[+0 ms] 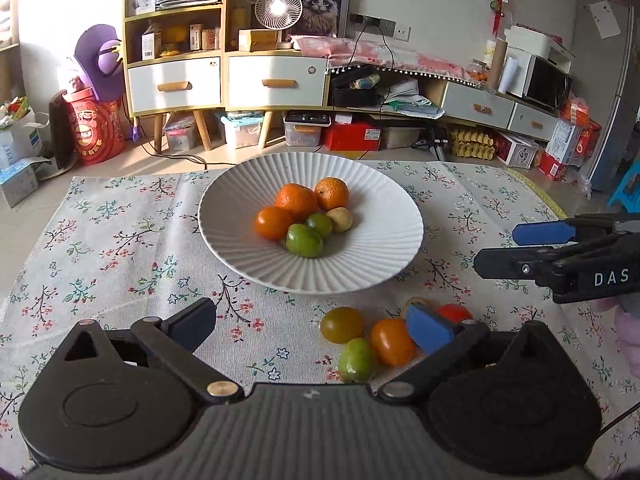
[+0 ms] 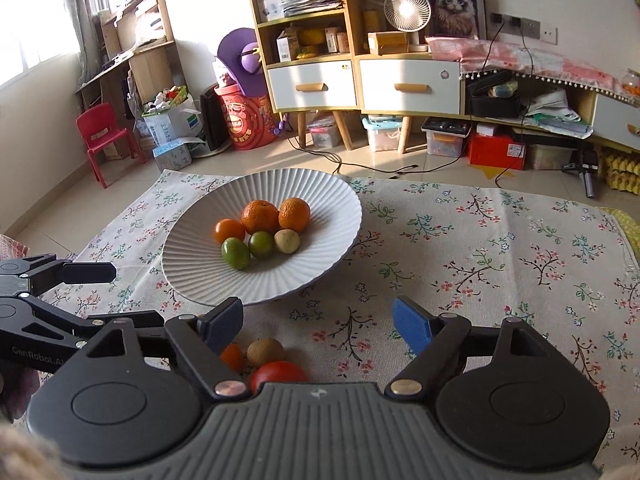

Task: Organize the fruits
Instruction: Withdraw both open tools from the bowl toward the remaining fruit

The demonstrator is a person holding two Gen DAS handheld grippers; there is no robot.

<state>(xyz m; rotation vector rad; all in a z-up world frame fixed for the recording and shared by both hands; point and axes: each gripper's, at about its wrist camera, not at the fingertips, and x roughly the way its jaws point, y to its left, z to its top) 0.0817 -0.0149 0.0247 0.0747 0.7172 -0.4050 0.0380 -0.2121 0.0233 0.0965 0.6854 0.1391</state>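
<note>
Ahead of both my tongs, the plate (image 1: 380,248) already holds six fruits (image 1: 306,212); five loose fruits (image 1: 352,340) wait beneath my wide-open, empty left tongs (image 1: 316,326) and right tongs (image 2: 318,322).

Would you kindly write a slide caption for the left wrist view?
Open left gripper above loose small fruits on floral tablecloth; white ribbed plate holds six fruits.
</note>
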